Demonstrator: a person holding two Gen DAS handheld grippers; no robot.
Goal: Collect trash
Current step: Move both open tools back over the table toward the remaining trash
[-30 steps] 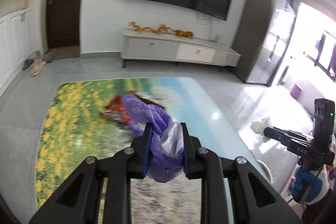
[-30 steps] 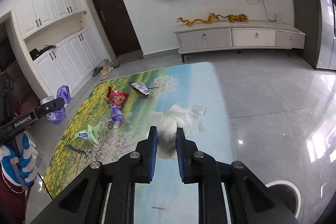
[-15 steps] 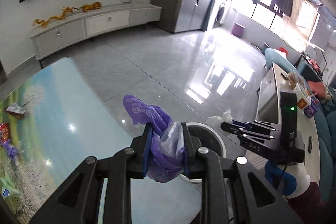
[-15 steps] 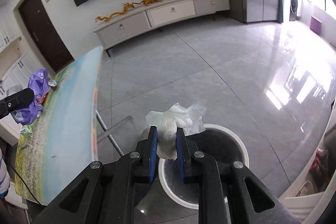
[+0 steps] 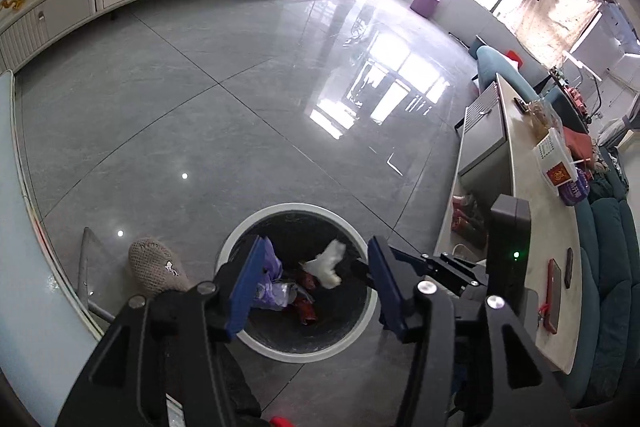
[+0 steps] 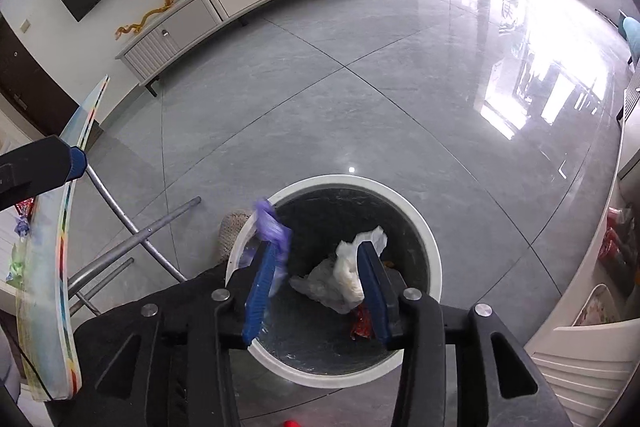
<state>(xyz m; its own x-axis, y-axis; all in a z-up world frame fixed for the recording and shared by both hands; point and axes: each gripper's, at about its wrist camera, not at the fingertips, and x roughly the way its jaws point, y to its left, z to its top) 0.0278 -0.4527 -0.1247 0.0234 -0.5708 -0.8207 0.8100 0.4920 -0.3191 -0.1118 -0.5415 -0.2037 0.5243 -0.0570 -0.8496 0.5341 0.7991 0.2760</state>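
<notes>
A round white-rimmed trash bin (image 5: 362, 319) with a black liner stands on the grey floor, also in the right wrist view (image 6: 434, 255). My left gripper (image 5: 316, 283) is open above it; the purple bag (image 5: 270, 289) lies in the bin by its left finger. My right gripper (image 6: 320, 285) is open over the bin; the white tissue (image 6: 352, 267) hangs against its right finger, over clear plastic (image 6: 320, 285) and red wrappers (image 6: 362, 323). In the right wrist view the purple bag (image 6: 274, 227) is blurred at the left finger. The tissue (image 5: 328, 263) shows in the left wrist view.
The picture-topped table edge (image 6: 48, 267) with metal legs (image 6: 132, 239) is at the left, with more wrappers on it (image 6: 22, 215). A knitted slipper (image 5: 156, 265) lies by the bin. A long counter (image 5: 536, 227) and teal sofa (image 5: 608, 267) stand at the right.
Both grippers swung from the table to over the bin and opened. The purple bag and the white tissue left their jaws and dropped toward the bin.
</notes>
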